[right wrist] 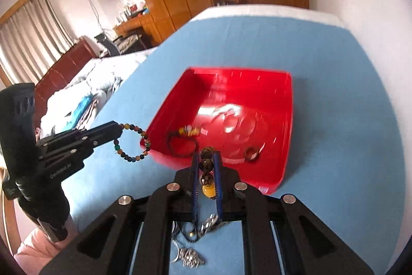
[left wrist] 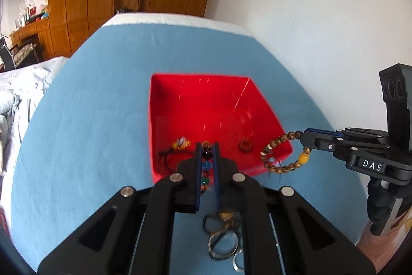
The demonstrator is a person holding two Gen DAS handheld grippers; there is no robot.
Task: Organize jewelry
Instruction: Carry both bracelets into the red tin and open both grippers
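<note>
Nearest the lens in the left wrist view, the left gripper (left wrist: 207, 166) is pressed together on a multicoloured bead bracelet (left wrist: 206, 166), which hangs at the lower centre of the frame, over the near rim of the red tray (left wrist: 180, 105). At the right edge, the right gripper (left wrist: 305, 139) pinches a brown bead bracelet (left wrist: 279, 155) with one yellow bead, beside the tray corner. Both bracelets seem light and limp; I think the smooth round beads can slip, so a hold on the cord between two beads is safer. More rings and chains (left wrist: 222, 244) lie on the blue cloth (left wrist: 90, 120), bottom centre.
</note>
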